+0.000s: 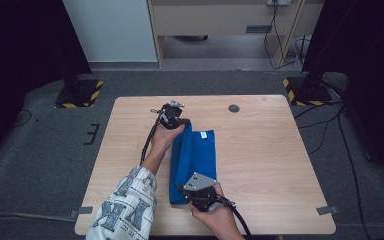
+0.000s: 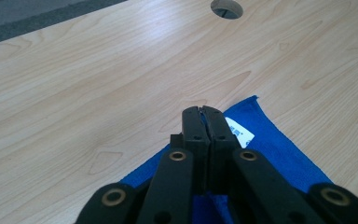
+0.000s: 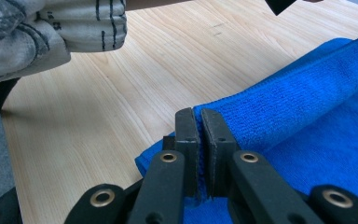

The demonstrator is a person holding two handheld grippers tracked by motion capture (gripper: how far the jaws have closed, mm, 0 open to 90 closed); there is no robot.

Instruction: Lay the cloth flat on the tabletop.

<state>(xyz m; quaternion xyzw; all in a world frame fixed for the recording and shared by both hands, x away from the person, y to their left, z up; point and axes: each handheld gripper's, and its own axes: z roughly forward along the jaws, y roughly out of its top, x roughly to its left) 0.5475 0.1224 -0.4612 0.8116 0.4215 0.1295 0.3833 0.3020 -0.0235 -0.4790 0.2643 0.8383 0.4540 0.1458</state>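
Observation:
A blue cloth lies folded lengthwise on the wooden table, running from far to near. My left gripper is at its far end, shut on a raised fold of the cloth; a white label shows just past the jaws. At the near end my right gripper is shut on the cloth's corner edge, with blue fabric pinched between the jaws. The left side of the cloth is lifted and doubled over between the two grippers.
A round cable hole sits in the table's far right part. A patterned sleeve crosses the near left. Yellow-black striped bases stand on the floor beyond the table corners.

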